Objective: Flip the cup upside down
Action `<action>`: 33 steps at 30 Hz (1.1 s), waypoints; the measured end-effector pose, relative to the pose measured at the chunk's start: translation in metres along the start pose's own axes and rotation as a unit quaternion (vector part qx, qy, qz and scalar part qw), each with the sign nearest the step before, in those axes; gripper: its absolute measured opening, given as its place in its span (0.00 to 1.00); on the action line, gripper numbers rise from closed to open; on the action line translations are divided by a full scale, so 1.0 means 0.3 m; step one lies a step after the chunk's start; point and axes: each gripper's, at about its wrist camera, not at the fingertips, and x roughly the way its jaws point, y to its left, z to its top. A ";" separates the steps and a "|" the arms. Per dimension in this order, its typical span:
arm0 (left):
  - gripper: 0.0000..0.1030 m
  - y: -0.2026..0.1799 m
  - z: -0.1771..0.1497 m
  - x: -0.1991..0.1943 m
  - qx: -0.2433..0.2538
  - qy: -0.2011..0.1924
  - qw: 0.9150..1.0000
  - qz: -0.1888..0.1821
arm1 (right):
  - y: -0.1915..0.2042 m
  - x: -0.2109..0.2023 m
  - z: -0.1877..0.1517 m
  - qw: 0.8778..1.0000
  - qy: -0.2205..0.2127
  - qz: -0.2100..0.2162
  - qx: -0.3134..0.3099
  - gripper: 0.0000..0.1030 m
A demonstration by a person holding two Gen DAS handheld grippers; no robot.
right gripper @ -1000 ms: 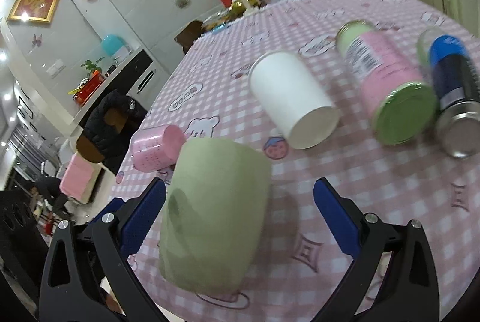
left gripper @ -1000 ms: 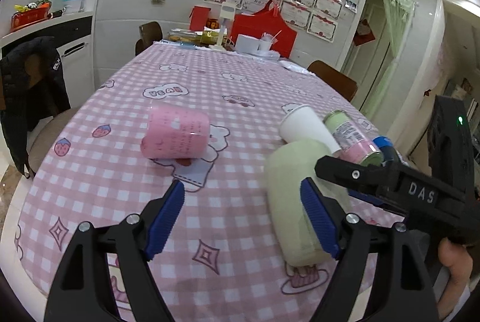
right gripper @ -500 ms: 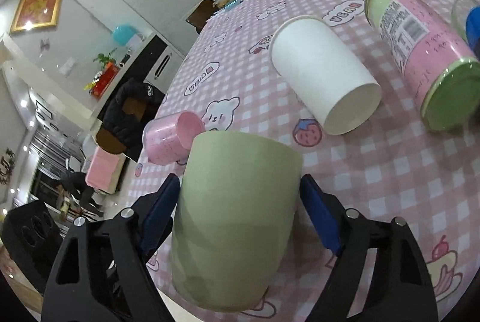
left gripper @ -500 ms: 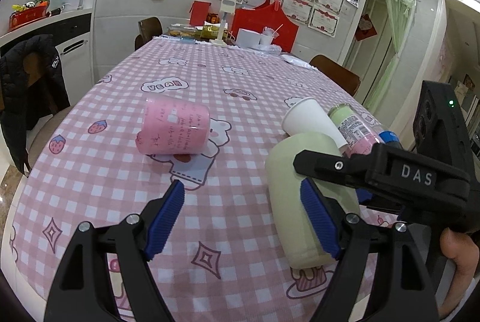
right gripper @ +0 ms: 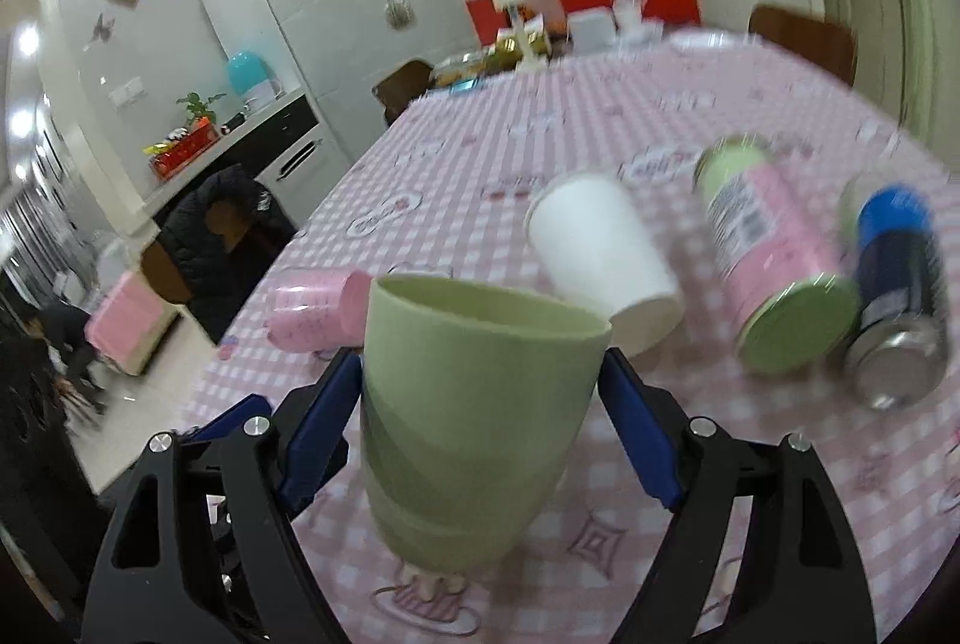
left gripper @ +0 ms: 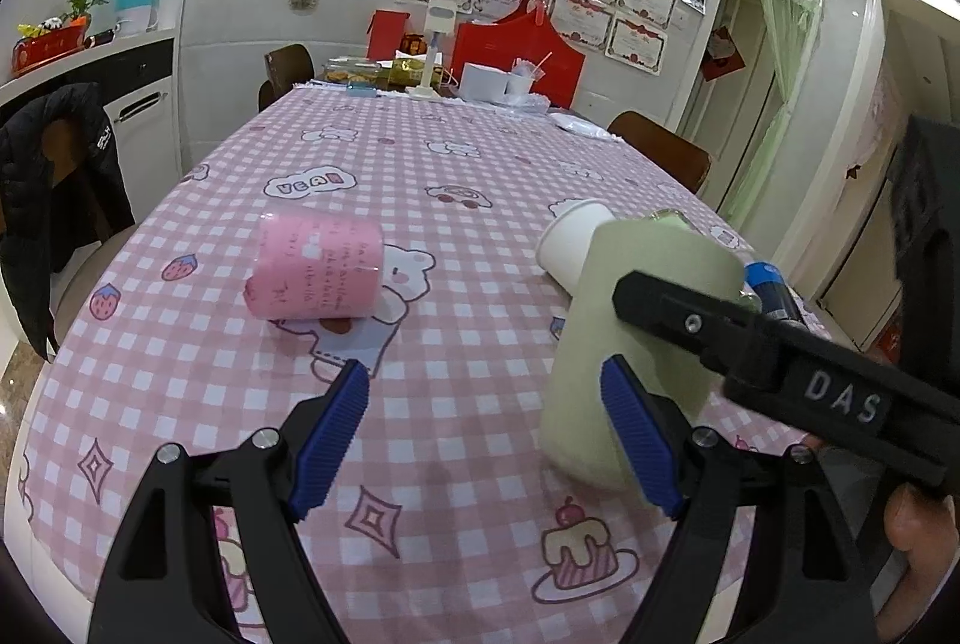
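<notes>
A pale green cup (right gripper: 474, 404) is clamped between the blue pads of my right gripper (right gripper: 480, 404) and is tilted off the pink checked tablecloth (right gripper: 750, 494), mouth pointing up and away. In the left wrist view the green cup (left gripper: 630, 344) stands tilted at the right, with the right gripper's black arm across it. My left gripper (left gripper: 486, 434) is open and empty, low over the cloth just left of the cup. A pink cup (left gripper: 315, 266) lies on its side ahead of it.
A white paper cup (right gripper: 600, 248), a pink can with a green lid (right gripper: 774, 272) and a blue-capped can (right gripper: 900, 284) lie on their sides to the right. Red bags and boxes (left gripper: 516, 56) crowd the table's far end. Chairs surround the table.
The right gripper shut on the green cup, which lay on its side, and has lifted and tipped it toward upright. The left gripper has stayed open in place.
</notes>
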 end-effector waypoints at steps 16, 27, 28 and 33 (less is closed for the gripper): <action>0.77 -0.062 -0.029 -0.036 0.025 0.004 1.000 0.013 | 0.058 -0.058 -0.062 0.998 -0.036 -0.028 -0.051 0.75; 0.78 -0.107 -0.035 -0.088 0.052 0.013 0.999 0.012 | 0.033 -0.129 -0.072 0.999 -0.038 -0.004 -0.023 0.82; 0.78 -0.112 -0.036 -0.091 0.054 0.015 0.998 0.010 | 0.025 -0.136 -0.072 0.999 -0.037 -0.002 -0.018 0.83; 0.78 -0.136 -0.047 -0.114 0.071 0.018 0.997 0.015 | -0.005 -0.180 -0.078 0.999 -0.045 0.002 0.000 0.83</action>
